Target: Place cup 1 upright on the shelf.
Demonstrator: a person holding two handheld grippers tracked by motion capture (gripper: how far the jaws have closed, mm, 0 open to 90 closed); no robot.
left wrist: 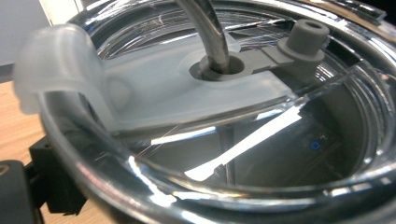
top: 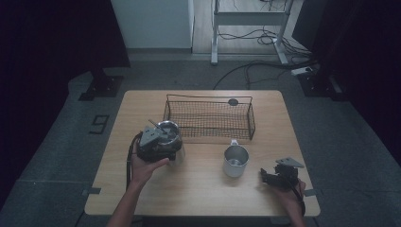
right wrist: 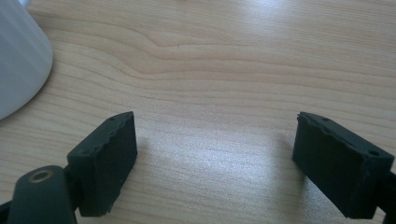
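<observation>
1. A wooden table (top: 198, 189) stands in a dim room, and a person's two arms reach in from the near side.
2. The left claw (top: 158, 142) is in the person's left hand (top: 144, 168). It sits right up against a shiny steel tumbler (top: 172, 142) on the left part of the table.
3. The tumbler has a clear lid (left wrist: 224, 154) and a metal straw (left wrist: 205, 32) that goes down through a hole in the lid.
4. A milky plastic tab (left wrist: 60, 60) sticks up from the lid, and a small grey plug (left wrist: 306, 35) sits next to the straw hole.
5. In the left gripper view the lid is very close and big. One black jaw peeks out at the bottom left, right beside the rim. The other jaw is hidden, so I cannot tell if the left claw is squeezing the tumbler or not.
6. The right claw (top: 276, 177) is in the person's right hand (top: 291, 191), low over the table near the right front corner.
7. In the right gripper view its two black jaws are spread wide apart, with bare wood between them. It holds nothing.
8. A steel mug (top: 235, 160) with a handle stands upright between the two claws, closer to the right one. Its pale side (right wrist: 18, 60) shows at the left edge of the right gripper view.
9. A dark wire basket (top: 210, 118) sits at the back of the table, behind the tumbler and the mug.
10. Cables (top: 265, 38) lie on the floor beyond the table.
</observation>
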